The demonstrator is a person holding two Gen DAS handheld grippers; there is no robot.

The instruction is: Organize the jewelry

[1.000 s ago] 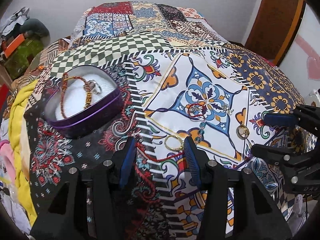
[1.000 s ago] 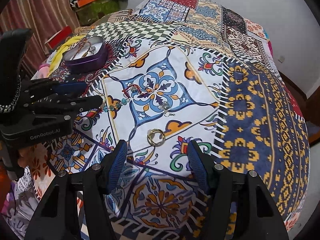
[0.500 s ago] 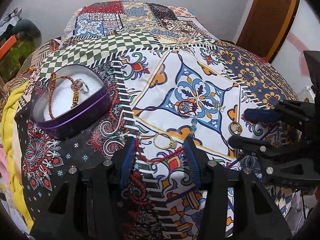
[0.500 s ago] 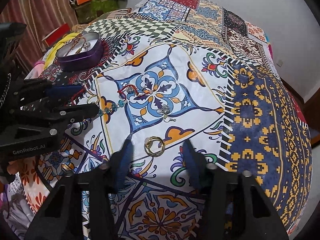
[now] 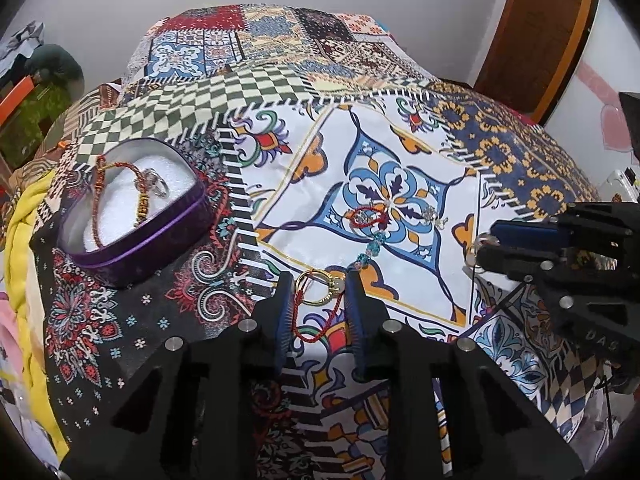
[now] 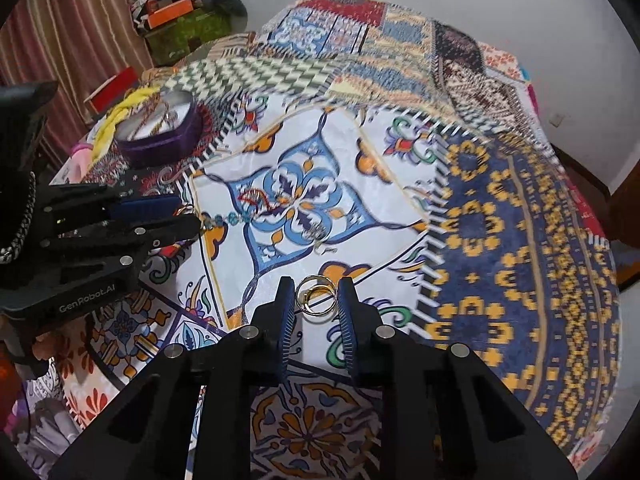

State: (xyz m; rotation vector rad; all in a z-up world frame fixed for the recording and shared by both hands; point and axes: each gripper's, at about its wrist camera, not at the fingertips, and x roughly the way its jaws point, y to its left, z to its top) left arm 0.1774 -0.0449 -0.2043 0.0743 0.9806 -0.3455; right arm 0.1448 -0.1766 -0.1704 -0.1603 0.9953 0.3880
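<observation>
- Both grippers have dropped closer to the patchwork bedspread [image 5: 400,152] since a second ago, and their jaws have narrowed around their targets.
- Left gripper [image 5: 316,292] brackets a gold ring with a pale stone [image 5: 320,286] and a loop of red cord [image 5: 316,320]; its fingers stand just beside them, released, not yet pinching.
- Right gripper [image 6: 314,296] likewise straddles a plain gold ring [image 6: 316,298], jaws apart.
- Purple heart-shaped tin [image 5: 132,216], lined in white, already holds a red beaded bracelet and a silver ring.
- Judged step: grasping. Next, each claw must clench on thin metal without sliding off, then carry it to the tin.
</observation>
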